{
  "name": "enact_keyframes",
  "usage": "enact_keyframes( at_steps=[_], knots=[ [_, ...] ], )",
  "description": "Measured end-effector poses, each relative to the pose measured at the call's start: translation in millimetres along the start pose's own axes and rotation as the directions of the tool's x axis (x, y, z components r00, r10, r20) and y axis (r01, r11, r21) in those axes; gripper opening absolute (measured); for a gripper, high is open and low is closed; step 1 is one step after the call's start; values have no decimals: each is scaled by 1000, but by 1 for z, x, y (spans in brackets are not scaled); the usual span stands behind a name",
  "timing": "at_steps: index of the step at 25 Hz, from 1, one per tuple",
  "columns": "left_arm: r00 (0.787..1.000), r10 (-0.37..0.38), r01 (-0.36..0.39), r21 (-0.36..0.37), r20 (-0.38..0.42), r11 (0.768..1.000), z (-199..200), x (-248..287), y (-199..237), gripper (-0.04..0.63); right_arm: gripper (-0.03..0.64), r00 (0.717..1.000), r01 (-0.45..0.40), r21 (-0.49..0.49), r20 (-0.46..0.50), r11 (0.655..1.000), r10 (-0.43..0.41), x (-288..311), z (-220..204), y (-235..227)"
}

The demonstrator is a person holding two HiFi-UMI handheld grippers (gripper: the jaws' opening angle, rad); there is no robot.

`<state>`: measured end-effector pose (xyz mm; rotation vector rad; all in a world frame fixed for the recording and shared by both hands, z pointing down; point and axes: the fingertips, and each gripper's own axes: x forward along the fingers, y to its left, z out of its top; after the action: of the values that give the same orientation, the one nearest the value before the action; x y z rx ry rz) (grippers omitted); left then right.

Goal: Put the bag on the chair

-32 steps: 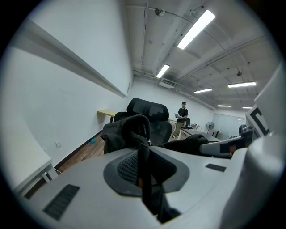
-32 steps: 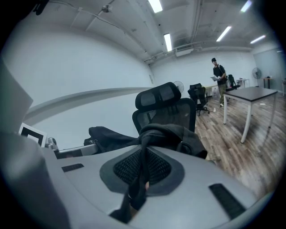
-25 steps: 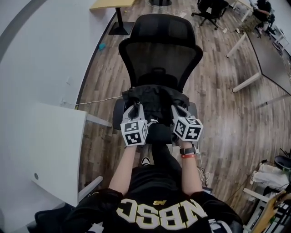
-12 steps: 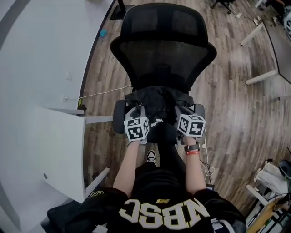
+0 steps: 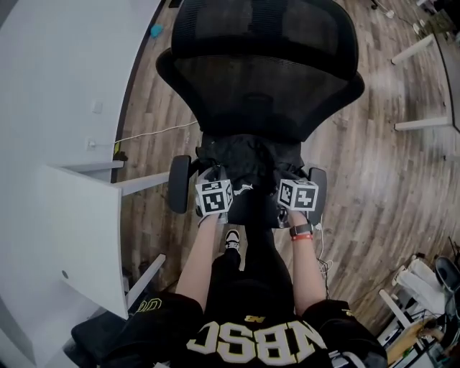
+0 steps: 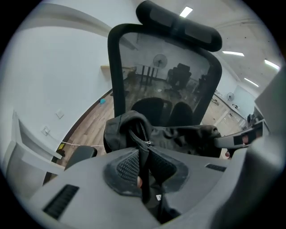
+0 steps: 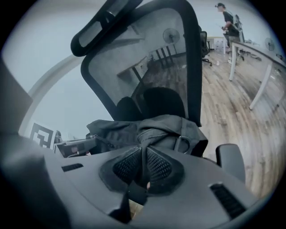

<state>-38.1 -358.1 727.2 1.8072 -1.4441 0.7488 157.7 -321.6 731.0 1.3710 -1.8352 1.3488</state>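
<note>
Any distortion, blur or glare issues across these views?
Head view: sharp and evenly lit, but the black bag blends into the black chair. Left gripper view: strong fisheye, dark round vignette, ceiling lights clipped white. Right gripper view: same fisheye and vignette, floor planks bowed.

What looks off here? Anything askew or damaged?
Nothing damaged or spilled. The bag is bunched between the left gripper and right gripper, both jaws shut on its fabric, over the chair. Only strays: a cable on the floor left of the chair and a small teal thing by the wall.
</note>
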Motion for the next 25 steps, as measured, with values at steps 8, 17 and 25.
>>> enact_keyframes(
  at_steps=[8, 17, 25],
  knots=[
    [992, 51, -53, -19, -116, 998, -54, 64, 19, 40, 46, 997, 62, 94, -42, 994, -59, 76, -26, -37],
    [981, 91, -104, -71, -171, 992, -88, 118, 35, 126, 61, 987, 139, 38, -81, 990, -136, 129, -37, -71],
    [975, 24, -27, -11, -219, 1000, -100, 156, 51, 266, 105, 968, 214, -95, -113, 972, -224, 154, -37, -106]
  ],
)
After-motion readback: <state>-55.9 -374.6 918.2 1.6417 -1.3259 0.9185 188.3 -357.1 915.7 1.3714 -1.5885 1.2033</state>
